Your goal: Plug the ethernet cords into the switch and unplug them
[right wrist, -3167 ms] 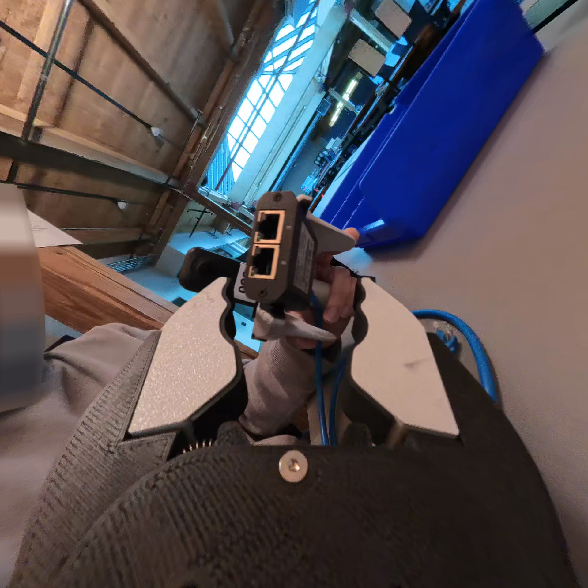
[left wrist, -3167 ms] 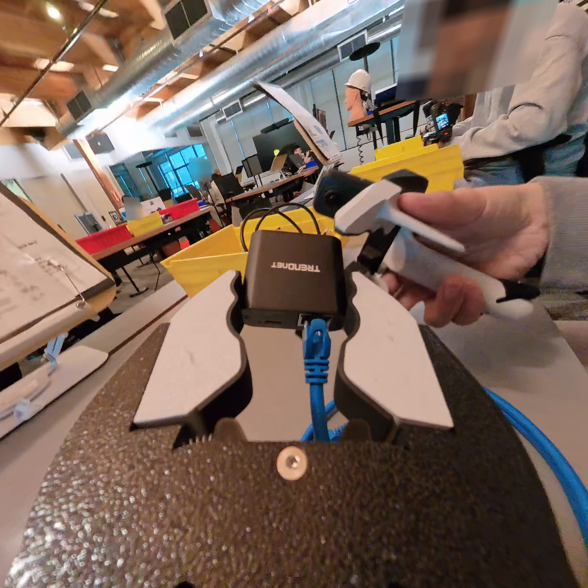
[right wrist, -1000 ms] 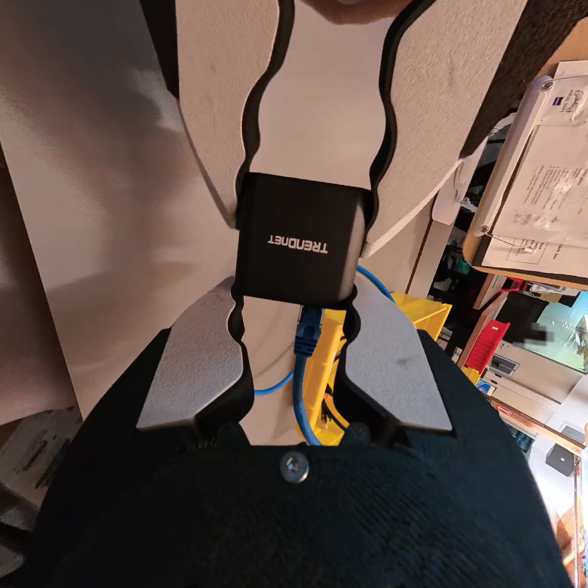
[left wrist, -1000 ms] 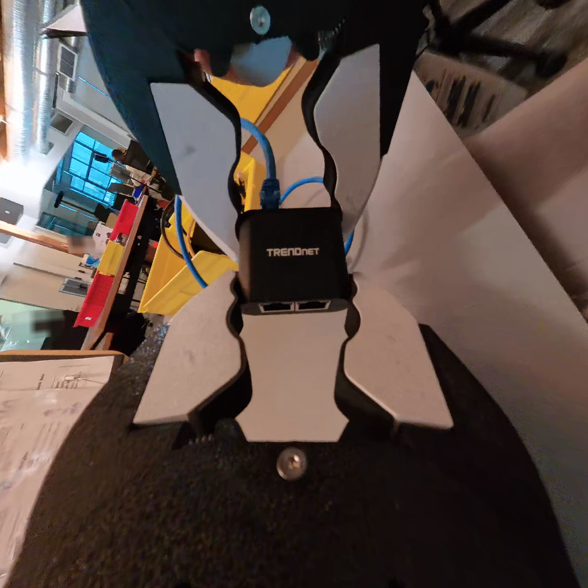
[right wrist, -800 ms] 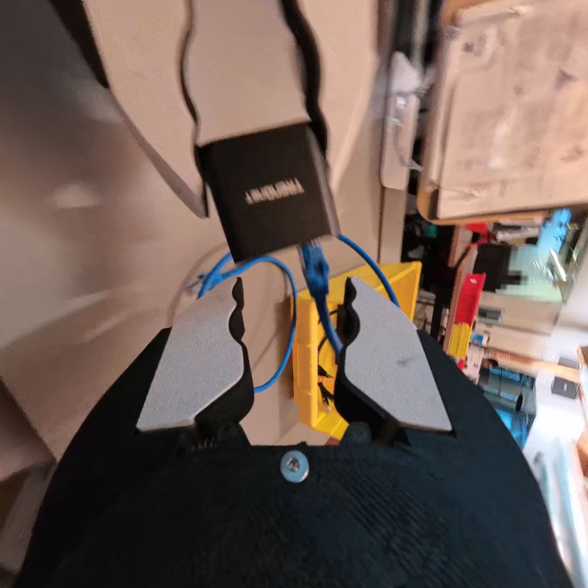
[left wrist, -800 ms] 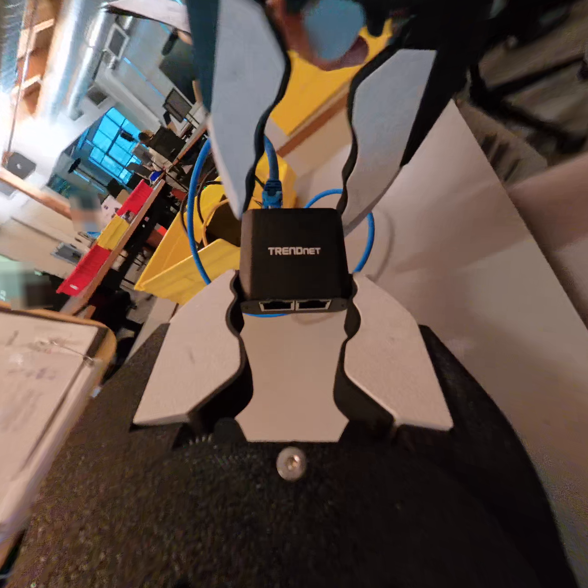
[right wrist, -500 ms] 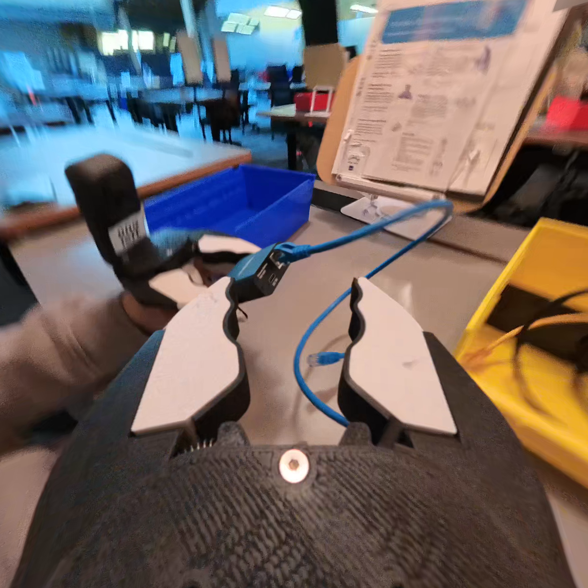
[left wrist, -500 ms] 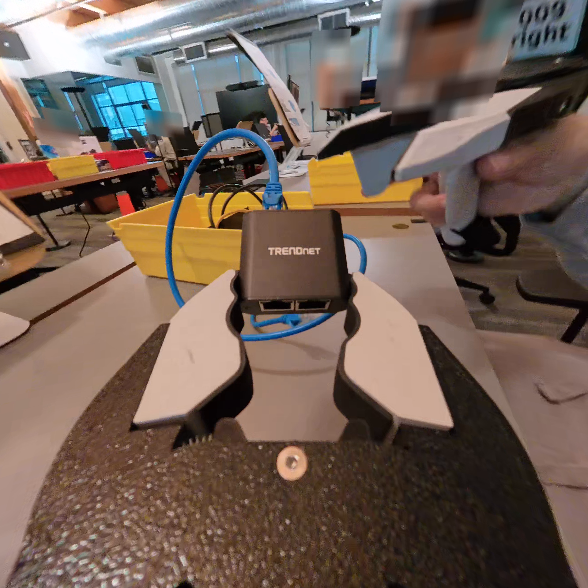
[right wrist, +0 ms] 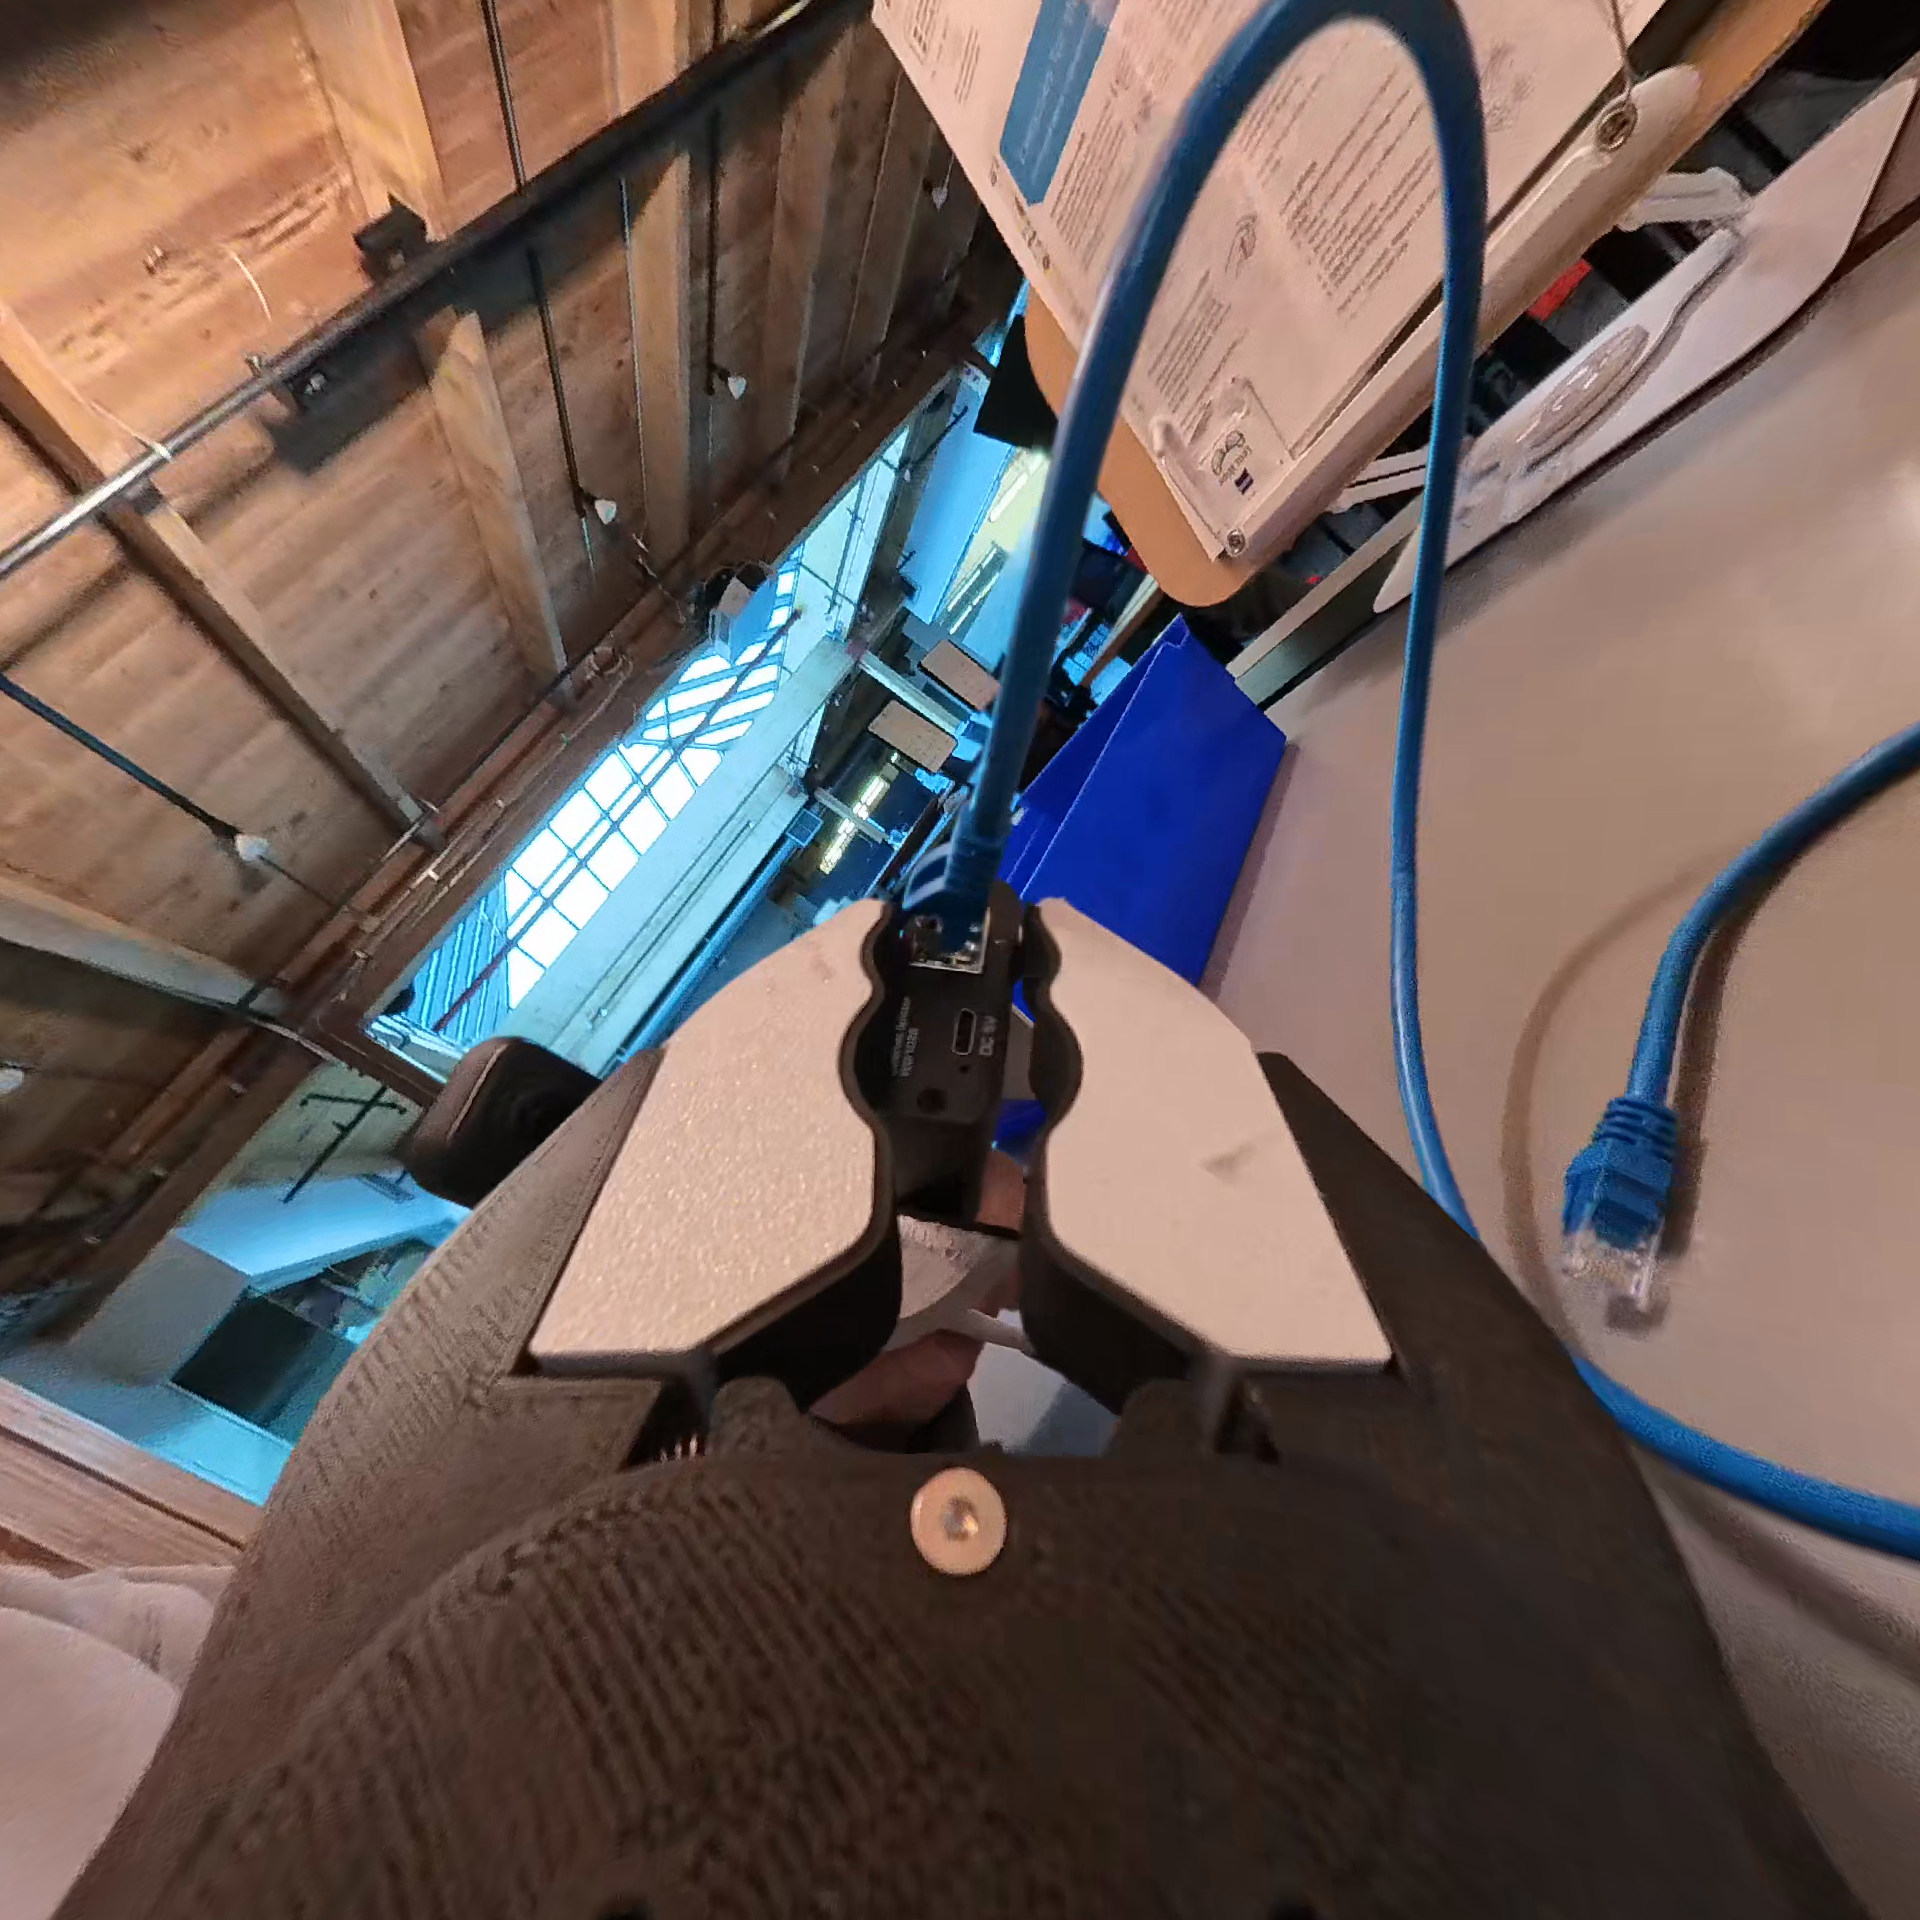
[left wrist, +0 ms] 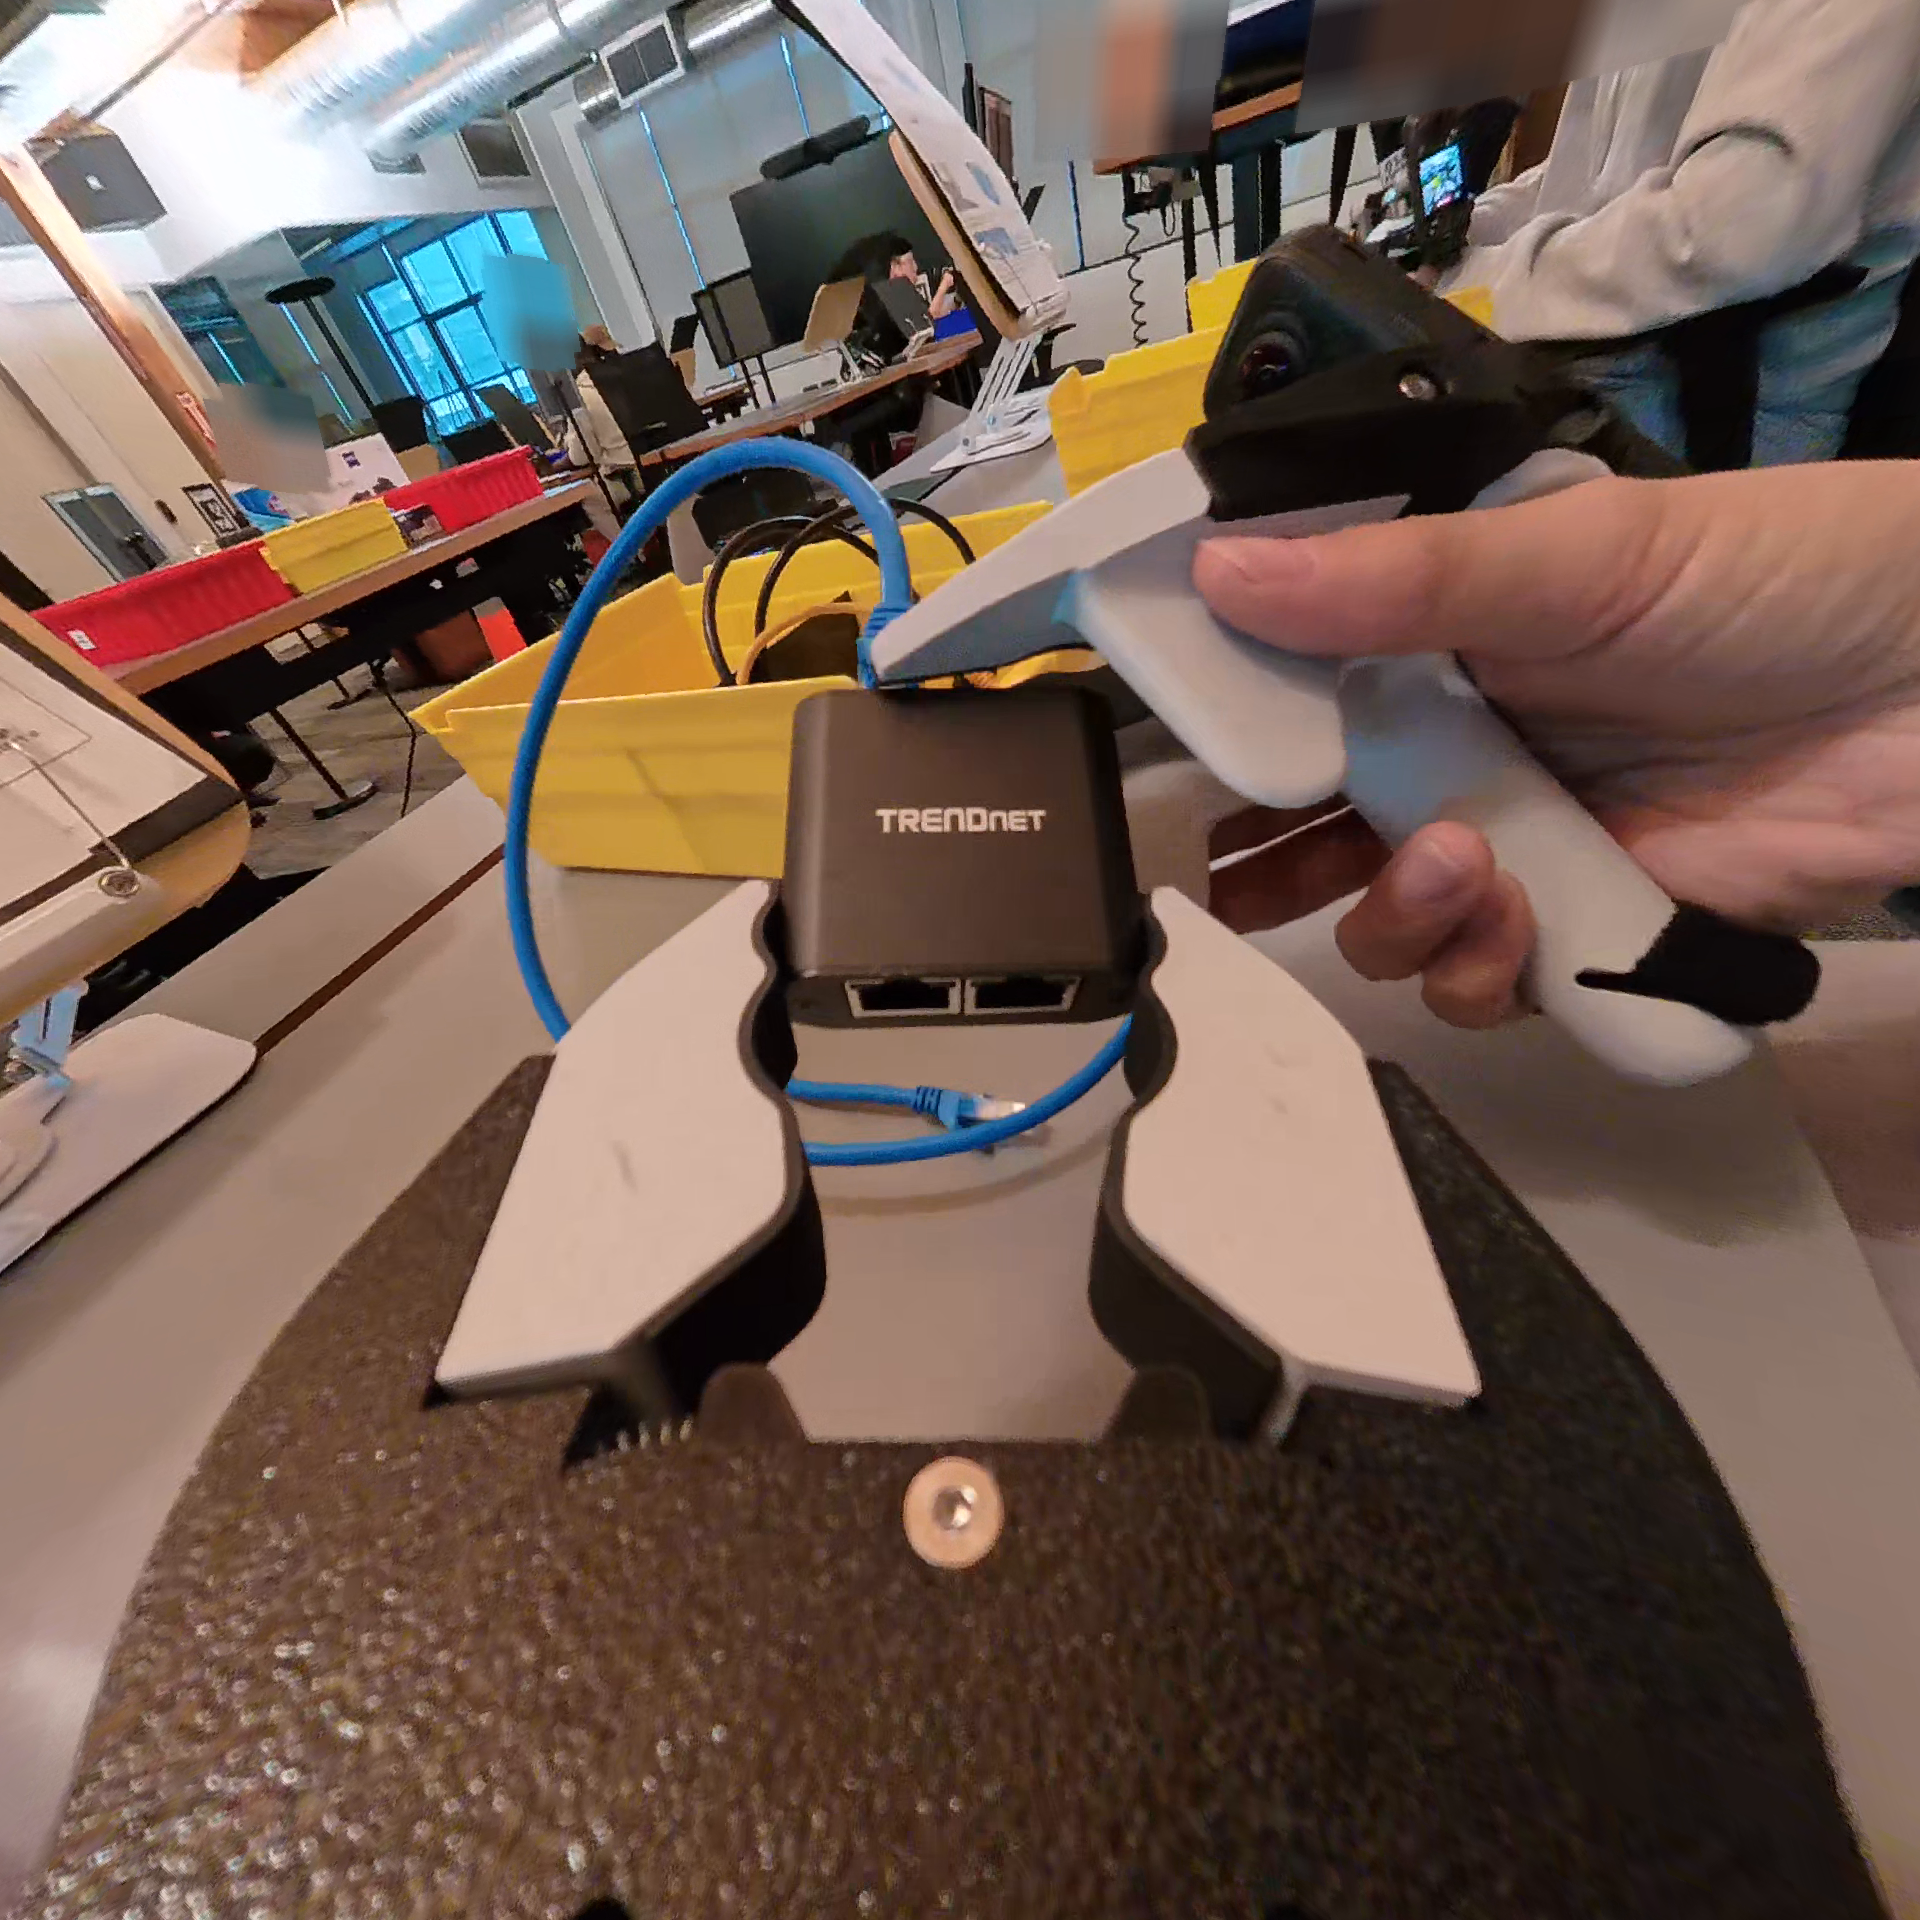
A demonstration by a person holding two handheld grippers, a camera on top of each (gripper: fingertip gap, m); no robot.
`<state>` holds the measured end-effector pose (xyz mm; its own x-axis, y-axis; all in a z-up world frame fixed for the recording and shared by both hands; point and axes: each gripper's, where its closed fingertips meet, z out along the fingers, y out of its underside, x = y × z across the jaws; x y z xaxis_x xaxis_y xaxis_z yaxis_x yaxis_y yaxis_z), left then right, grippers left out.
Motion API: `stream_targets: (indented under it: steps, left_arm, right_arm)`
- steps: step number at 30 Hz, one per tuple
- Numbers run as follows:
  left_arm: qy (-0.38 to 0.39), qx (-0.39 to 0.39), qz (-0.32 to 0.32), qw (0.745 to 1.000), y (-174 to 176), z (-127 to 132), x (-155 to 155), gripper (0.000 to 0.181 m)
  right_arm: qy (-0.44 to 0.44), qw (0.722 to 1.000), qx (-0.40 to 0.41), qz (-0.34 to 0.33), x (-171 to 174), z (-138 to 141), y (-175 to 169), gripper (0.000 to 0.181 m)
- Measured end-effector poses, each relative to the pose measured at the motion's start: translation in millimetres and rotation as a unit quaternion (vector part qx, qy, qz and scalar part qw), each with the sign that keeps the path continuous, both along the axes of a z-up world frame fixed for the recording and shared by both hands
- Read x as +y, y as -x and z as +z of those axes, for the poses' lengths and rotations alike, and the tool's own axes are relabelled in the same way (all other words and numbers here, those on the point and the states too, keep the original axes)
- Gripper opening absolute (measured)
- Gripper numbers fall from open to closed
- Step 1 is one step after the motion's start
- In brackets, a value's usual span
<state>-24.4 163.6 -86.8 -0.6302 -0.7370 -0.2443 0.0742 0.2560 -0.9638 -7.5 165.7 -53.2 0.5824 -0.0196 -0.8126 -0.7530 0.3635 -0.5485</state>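
The black switch (left wrist: 956,831) is pinched by its sides in my left gripper (left wrist: 961,935), above the table, two empty ports facing the camera. A blue ethernet cord (left wrist: 520,810) is plugged into its far side and loops left and down; a free blue plug (left wrist: 956,1107) lies on the table below. My right gripper (left wrist: 894,670), in a hand (left wrist: 1610,675), reaches in from the right. In the right wrist view my right gripper (right wrist: 961,935) has its jaws narrowed on the switch's rear end (right wrist: 951,1049) by the inserted plug (right wrist: 961,873). The free plug (right wrist: 1616,1184) lies to the right.
A yellow bin (left wrist: 603,769) with dark cables stands behind the switch on the grey table (left wrist: 260,1195). A blue bin (right wrist: 1143,810) and a paper stand (right wrist: 1247,260) are at the table's far side. Another stand (left wrist: 62,748) is at left. A person (left wrist: 1714,208) stands at the back right. Both grippers' tips are close together, under 4 cm apart.
The switch was turned so its empty ports now face the left camera. My right gripper let go, swung away, then came back and closed on the switch's rear end by the plug.
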Motion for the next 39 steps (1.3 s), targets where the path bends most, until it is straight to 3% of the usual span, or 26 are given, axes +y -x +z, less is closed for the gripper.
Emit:
stream_targets:
  steps: [2,21,39]
  left_arm:
    - [0.0,0.003,0.009,1.0,-2,-1,3,0.061]
    - [-0.028,-0.018,0.023,0.999,-3,-2,1,0.061]
    - [-0.037,-0.032,0.018,0.999,0,0,0,0.061]
  right_arm:
    - [-0.02,1.0,0.009,-0.011,-2,2,-2,0.014]
    - [-0.087,0.993,0.074,-0.008,-2,-5,-5,0.014]
    - [-0.07,0.996,0.058,-0.003,-2,-10,-6,0.015]
